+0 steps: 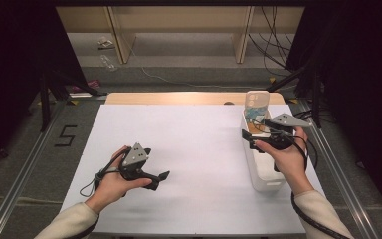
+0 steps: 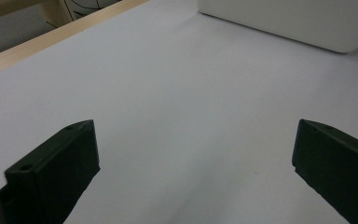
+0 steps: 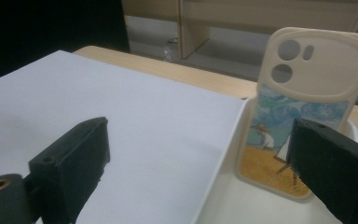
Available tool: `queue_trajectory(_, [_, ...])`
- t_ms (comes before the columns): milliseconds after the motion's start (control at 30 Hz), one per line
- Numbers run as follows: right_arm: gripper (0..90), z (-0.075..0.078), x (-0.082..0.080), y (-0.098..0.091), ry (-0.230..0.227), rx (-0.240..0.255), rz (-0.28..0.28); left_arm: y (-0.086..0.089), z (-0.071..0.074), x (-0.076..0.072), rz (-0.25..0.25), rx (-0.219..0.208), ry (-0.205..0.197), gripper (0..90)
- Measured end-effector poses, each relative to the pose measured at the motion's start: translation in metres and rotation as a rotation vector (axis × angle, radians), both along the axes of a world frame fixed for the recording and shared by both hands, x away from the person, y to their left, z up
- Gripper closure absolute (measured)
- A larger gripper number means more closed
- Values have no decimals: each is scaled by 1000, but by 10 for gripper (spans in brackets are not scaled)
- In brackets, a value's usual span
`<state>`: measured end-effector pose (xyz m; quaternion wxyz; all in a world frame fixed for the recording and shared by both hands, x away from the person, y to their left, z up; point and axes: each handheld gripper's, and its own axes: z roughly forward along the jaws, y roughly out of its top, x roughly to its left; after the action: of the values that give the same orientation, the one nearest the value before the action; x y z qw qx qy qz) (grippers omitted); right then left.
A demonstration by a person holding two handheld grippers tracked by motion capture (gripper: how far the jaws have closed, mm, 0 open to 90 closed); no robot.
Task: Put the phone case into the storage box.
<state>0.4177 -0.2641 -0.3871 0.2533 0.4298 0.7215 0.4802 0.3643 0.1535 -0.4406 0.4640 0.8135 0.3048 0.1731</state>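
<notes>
Cream-coloured and printed with a beach scene, the phone case (image 3: 303, 112) stood upright at the far end of the white bin (image 1: 263, 174), at the right edge of the table (image 1: 189, 149). The right gripper (image 3: 200, 168) hovered before it with fingers spread wide and empty; closing squarely on the case's two long edges was advisable. The left gripper (image 2: 196, 163) was likewise open over bare table. The case's lower right corner was hidden behind one finger (image 3: 335, 172), and whatever else the bin held was hard to make out.

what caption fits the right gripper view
Open right tongs approach a phone case standing in a white bin.
</notes>
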Motion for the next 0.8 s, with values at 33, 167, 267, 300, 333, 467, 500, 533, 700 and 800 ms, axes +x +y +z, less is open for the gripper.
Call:
queue_trajectory(33, [75,0,-2,1,3,1,9,0,0,0,0,0,1,0])
queue_trajectory(167, [79,0,-7,4,-3,0,37,0,0,0,0,-1,2,0])
queue_trajectory(267, [79,-1,-11,6,-1,7,56,0,1,-1,1,-1,0,0])
queue_trajectory(300, [79,-2,-12,6,-1,9,61,0,1,-1,1,-2,1,0])
queue_trajectory(333, [79,-3,-13,7,0,9,69,1,1,-1,1,-2,0,0])
queue_trajectory(467, [79,-6,-18,9,3,11,94,0,1,-2,-2,-2,2,0])
queue_trajectory(500, [79,-6,-20,9,3,13,99,0,1,-2,-2,-1,0,0])
queue_trajectory(533, [80,-6,-21,9,4,14,105,0,1,-3,-4,-2,1,0])
queue_trajectory(700, [86,-8,-30,9,-1,16,122,-1,1,-4,-6,3,4,0])
queue_trajectory(800, [88,-7,-36,8,-15,25,124,-2,1,-4,-9,4,5,0])
